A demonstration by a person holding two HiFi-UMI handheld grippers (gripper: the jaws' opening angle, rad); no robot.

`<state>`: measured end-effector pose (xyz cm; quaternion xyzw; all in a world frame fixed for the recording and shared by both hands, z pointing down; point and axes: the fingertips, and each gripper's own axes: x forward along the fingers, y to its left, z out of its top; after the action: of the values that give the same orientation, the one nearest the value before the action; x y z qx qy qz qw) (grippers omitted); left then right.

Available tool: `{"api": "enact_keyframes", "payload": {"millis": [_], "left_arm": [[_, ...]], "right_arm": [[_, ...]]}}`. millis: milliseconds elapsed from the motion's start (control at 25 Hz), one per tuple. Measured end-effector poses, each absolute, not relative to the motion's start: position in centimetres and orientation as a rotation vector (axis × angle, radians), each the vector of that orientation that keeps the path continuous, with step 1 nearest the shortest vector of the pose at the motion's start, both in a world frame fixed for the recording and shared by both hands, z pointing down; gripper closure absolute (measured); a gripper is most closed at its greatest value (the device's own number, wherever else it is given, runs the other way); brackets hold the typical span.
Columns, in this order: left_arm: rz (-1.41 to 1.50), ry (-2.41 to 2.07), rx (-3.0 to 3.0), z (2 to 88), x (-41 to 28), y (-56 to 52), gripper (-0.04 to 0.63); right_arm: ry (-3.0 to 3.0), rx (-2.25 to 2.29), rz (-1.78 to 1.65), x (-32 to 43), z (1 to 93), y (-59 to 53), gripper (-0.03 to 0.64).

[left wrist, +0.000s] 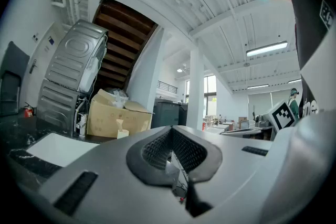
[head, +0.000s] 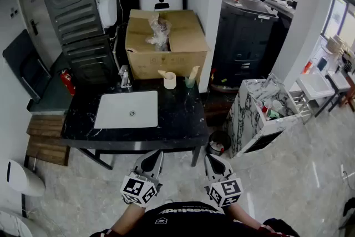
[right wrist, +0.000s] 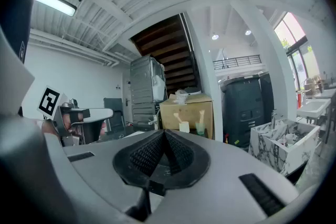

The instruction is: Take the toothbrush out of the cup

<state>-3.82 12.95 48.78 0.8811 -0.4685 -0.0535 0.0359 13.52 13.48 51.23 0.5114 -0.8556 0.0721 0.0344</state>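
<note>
Well short of the black counter, left claw and right claw are both closed and empty. At its back edge stands a cream cup, toothbrush leaning left. Best open one claw early, pinch the handle above the rim, lift straight up.

Grey claws, black-white marker cubes

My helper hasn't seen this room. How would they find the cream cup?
Find the black counter with the white sink, in front of the cardboard box. Two cups stand at its back edge; the cream cup is the left one, nearer the sink, opaque, unlike the see-through green cup.
</note>
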Motion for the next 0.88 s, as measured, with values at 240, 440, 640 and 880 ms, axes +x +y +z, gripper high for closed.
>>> {"api": "enact_keyframes", "payload": {"millis": [240, 440, 640, 880], "left_arm": [[-0.164, -1.444, 2.703, 48.7, -3.9, 12.9, 0.58], [-0.173, -1.458, 2.692, 48.8, -4.4, 12.8, 0.58], [-0.177, -1.456, 2.694, 48.8, -4.8, 12.8, 0.58], [-0.196, -1.451, 2.678, 49.2, -5.9, 12.9, 0.58]], "right_arm": [[-2.635, 1.563, 0.226, 13.2, 51.3, 13.3, 0.58], [-2.636, 1.547, 0.225, 12.6, 51.5, 13.2, 0.58], [-2.638, 1.567, 0.227, 12.4, 51.2, 13.0, 0.58], [-2.627, 1.568, 0.261, 11.4, 51.6, 13.0, 0.58]]}}
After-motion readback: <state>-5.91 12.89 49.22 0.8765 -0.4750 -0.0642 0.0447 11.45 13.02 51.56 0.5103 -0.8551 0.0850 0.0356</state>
